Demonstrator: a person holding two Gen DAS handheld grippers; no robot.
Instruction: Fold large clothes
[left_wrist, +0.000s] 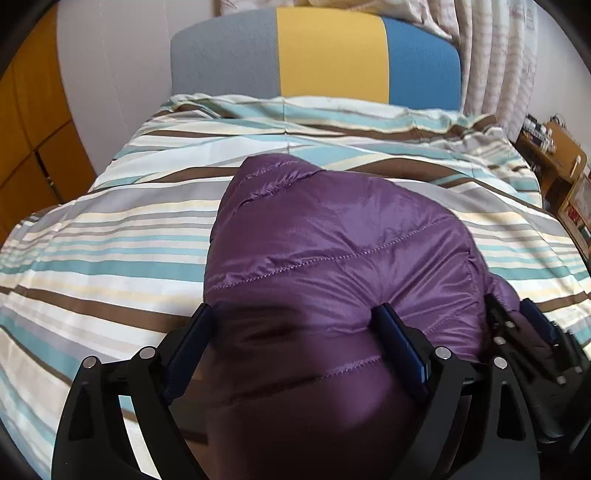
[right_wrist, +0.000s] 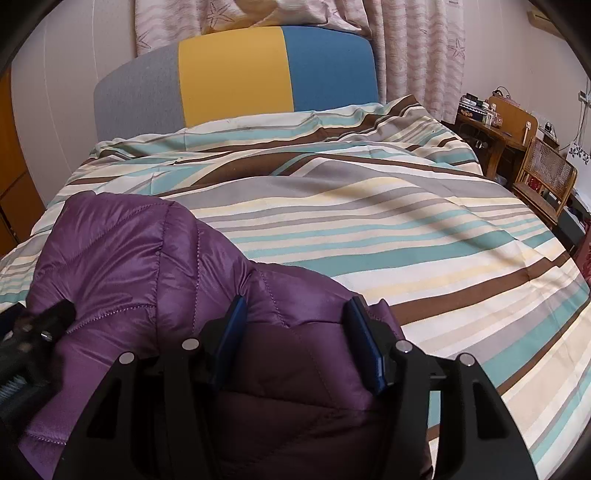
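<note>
Our left gripper and right gripper, fingers spread, bracket the purple jacket; striped duvet all around, headboard at twelve o'clock.

A bulky purple quilted jacket fills the gap between both pairs of tongs and blocks the near middle of the bed, with the left tongs and right tongs crowded side by side against it. Open striped bedding stretches on either side of the jacket and beyond it to the headboard. A wooden desk and cane chair stand close along the bed's right edge.
</note>
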